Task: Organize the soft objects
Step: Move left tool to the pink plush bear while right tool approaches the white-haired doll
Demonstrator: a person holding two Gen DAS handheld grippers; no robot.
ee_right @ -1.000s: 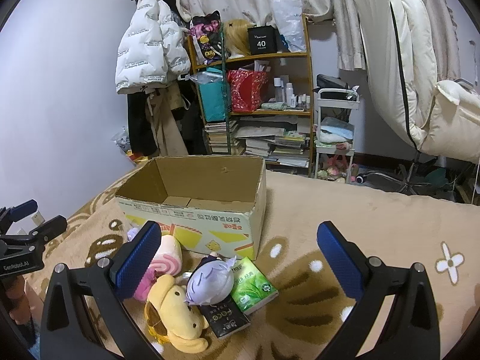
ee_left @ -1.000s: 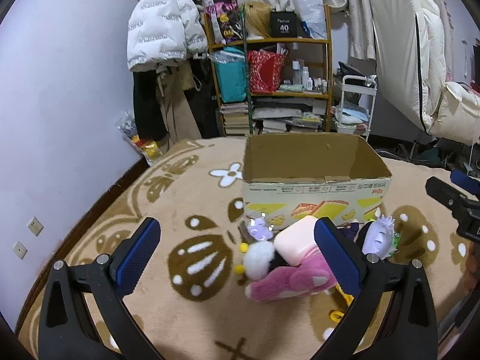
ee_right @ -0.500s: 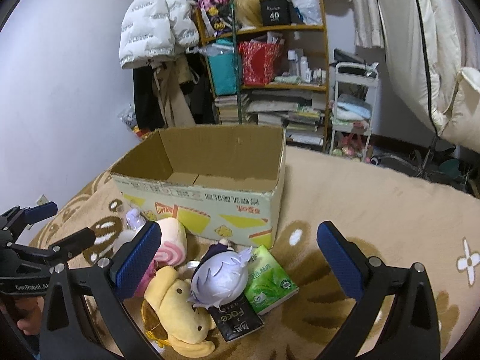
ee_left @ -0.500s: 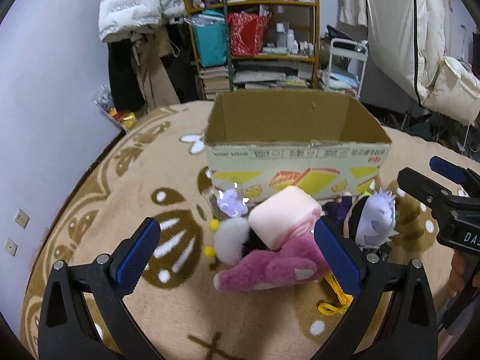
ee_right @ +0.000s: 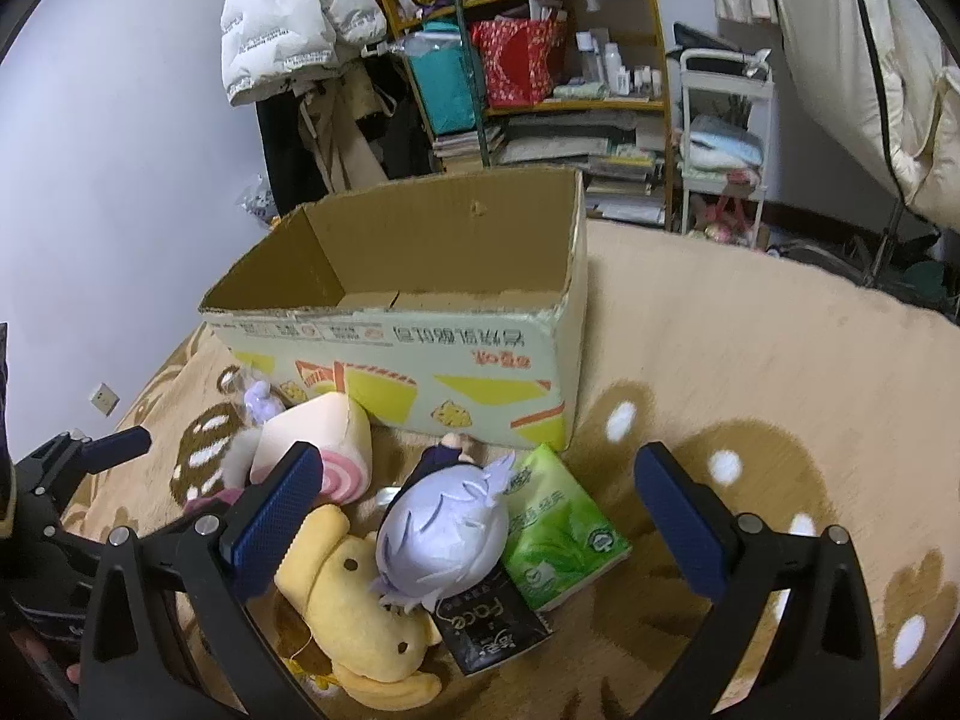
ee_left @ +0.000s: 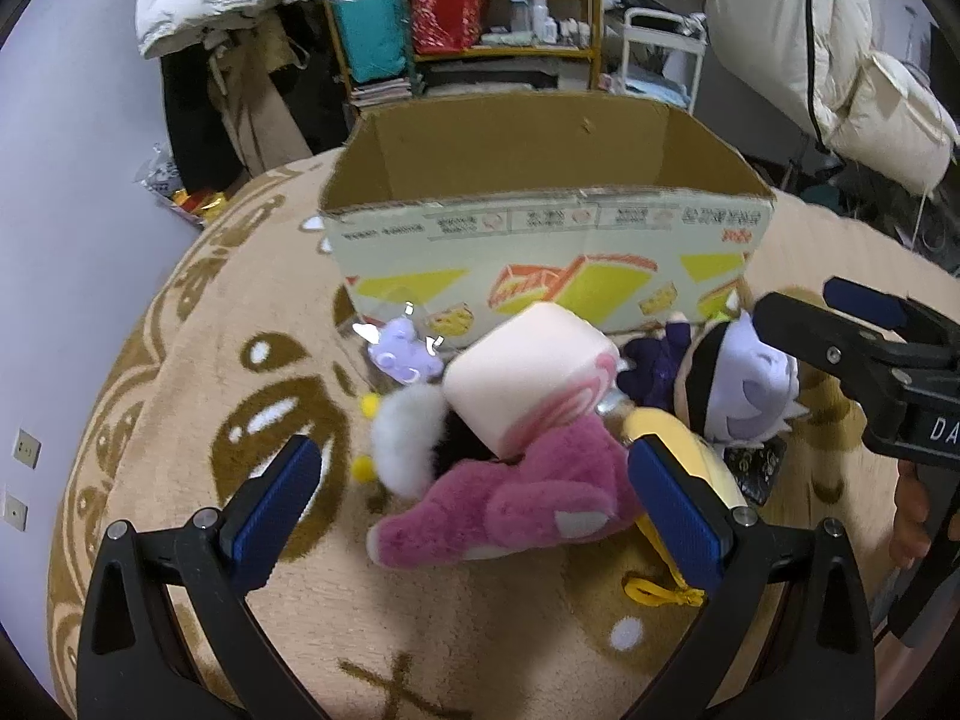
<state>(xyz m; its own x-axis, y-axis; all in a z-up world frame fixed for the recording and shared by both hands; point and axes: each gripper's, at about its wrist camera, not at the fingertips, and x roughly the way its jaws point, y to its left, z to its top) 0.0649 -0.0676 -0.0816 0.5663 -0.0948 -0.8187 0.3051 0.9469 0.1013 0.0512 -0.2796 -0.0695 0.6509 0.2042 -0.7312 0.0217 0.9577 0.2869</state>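
Here pink plush (ee_left: 528, 498) between spread left claw (ee_left: 474, 510) fingers, untouched.

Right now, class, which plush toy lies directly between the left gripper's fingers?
The pink plush bear: it sprawls between the open left gripper, while the yellow plush and purple-haired doll lie aside.

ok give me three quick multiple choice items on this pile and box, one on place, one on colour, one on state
1. Where is the toy pile?
A. inside the box
B. on the rug in front of the box
C. on the shelf

2. What colour is the tissue pack?
A. green
B. red
C. blue

3. How is the left claw?
A. shut on a toy
B. open, holding nothing
C. out of view

Answers:
B, the toys lie on the rug before the box.
A, the tissue pack is green.
B, the left claw gapes over the pink plush.
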